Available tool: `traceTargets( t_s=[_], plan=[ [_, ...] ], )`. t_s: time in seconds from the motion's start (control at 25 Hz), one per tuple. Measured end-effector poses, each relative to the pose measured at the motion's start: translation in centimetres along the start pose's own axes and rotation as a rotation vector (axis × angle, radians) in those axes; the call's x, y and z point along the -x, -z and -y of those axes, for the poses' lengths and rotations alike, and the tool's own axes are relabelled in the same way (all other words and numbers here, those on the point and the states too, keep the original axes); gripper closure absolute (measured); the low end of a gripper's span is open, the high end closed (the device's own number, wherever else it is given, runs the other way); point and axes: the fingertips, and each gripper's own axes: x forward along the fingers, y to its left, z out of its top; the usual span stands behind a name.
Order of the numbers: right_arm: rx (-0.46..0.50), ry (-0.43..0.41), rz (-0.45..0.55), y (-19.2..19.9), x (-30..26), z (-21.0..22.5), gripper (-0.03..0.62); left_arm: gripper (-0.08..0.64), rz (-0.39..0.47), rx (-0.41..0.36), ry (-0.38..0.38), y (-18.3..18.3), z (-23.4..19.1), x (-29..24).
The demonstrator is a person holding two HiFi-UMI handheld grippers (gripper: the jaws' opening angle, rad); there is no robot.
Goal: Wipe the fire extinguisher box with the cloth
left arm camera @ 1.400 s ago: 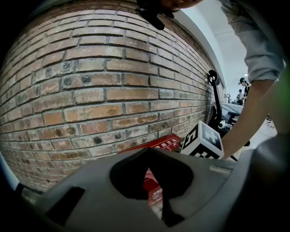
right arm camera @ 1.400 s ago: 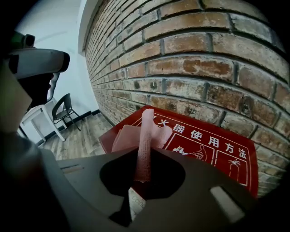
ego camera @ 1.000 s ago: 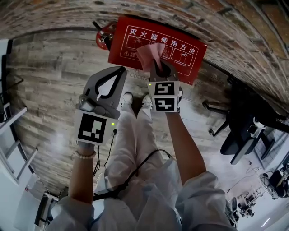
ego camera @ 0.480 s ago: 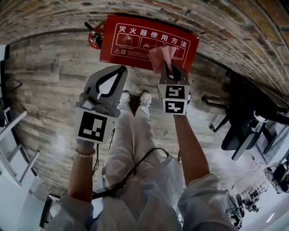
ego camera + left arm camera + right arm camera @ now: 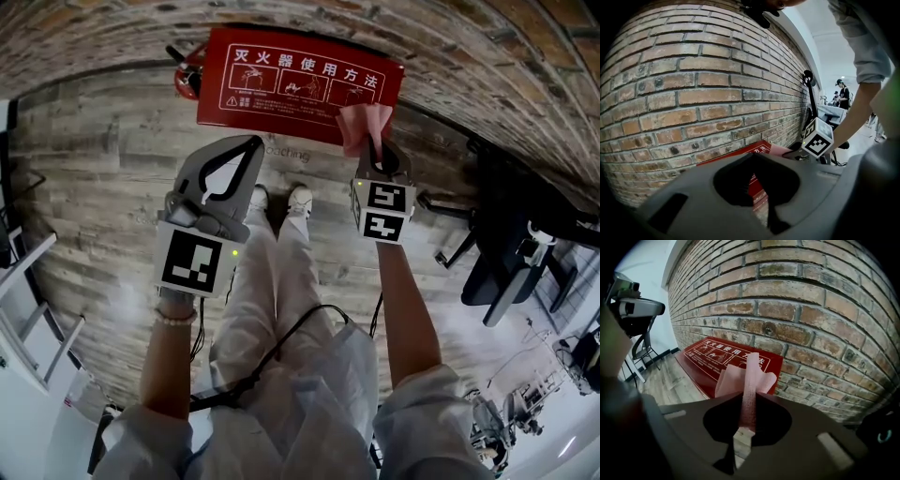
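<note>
The red fire extinguisher box (image 5: pixel 295 82), printed with white characters, stands against the brick wall. My right gripper (image 5: pixel 373 150) is shut on a pink cloth (image 5: pixel 365 126), which hangs over the box's right near corner. In the right gripper view the cloth (image 5: pixel 746 377) stands pinched between the jaws in front of the box (image 5: pixel 723 357). My left gripper (image 5: pixel 251 145) is held left of it, short of the box, shut with nothing in it. In the left gripper view, the box (image 5: pixel 749 151) and the right gripper's marker cube (image 5: pixel 818 138) show past the closed jaws.
A brick wall (image 5: pixel 450 56) runs behind the box above a wood-plank floor (image 5: pixel 103 159). A red extinguisher (image 5: pixel 187 77) lies at the box's left end. A black office chair (image 5: pixel 511 262) stands to the right, white metal framing (image 5: pixel 28 309) to the left. My white shoes (image 5: pixel 281 201) are below the box.
My right gripper has carried the pink cloth rightward along the box, from its middle to its right end. The left gripper has stayed in place.
</note>
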Motion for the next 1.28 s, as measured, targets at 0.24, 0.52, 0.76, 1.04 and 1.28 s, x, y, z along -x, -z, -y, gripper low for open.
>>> traceTargets(
  t_s=[0.24, 0.52, 0.76, 1.04, 1.28],
  plan=[
    [-0.042, 0.046, -0.019, 1.5, 0.7, 2.2, 0.575, 0.566, 0.0, -0.011, 0.009, -0.4, 0.9, -0.2],
    [-0.036, 0.053, -0.009, 0.7, 1.9, 2.2, 0.575, 0.563, 0.013, -0.039, 0.017, -1.6, 1.3, 0.4],
    [-0.074, 0.041, 0.088, -3.8, 7.2, 0.9, 0.575, 0.563, 0.024, -0.106, 0.053, -5.4, 1.9, 2.9],
    [-0.054, -0.018, 0.246, -12.4, 15.9, -1.3, 0.575, 0.563, 0.102, -0.118, 0.06, -12.5, 1.7, 7.6],
    [-0.01, -0.081, 0.354, -19.1, 22.9, -3.4, 0.575, 0.563, 0.133, -0.158, 0.039, -18.7, 1.6, 12.8]
  ],
)
